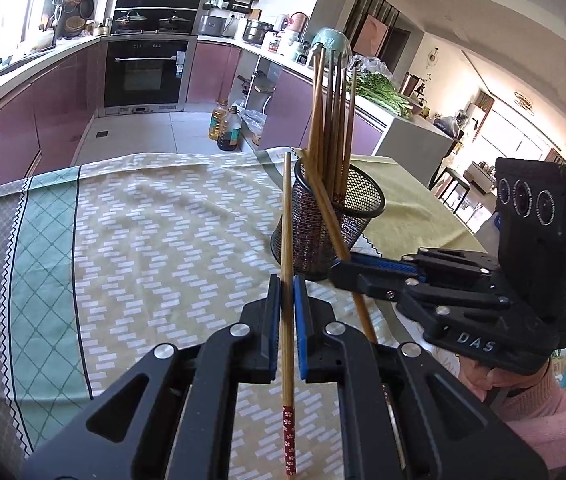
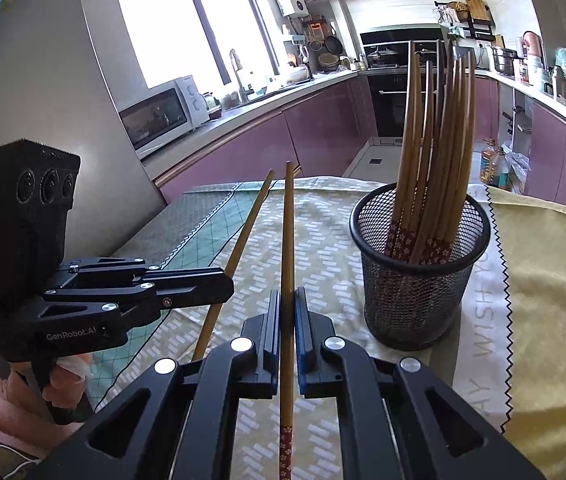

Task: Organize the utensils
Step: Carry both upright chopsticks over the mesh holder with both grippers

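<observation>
both claws pinch one chopstick each: left claw (image 1: 287, 300), right claw (image 2: 287, 312), beside the mesh cup (image 2: 419, 264) on the counter. next, i judge, each stick must tip upright into the cup.

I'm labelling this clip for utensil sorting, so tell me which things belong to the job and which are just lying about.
Part of the job:
- chopstick clamped in the left tool
- chopstick clamped in the right tool
- mesh cup holding more chopsticks

Just lying about:
- oil bottles on the floor
- greens on the counter
- microwave
</observation>
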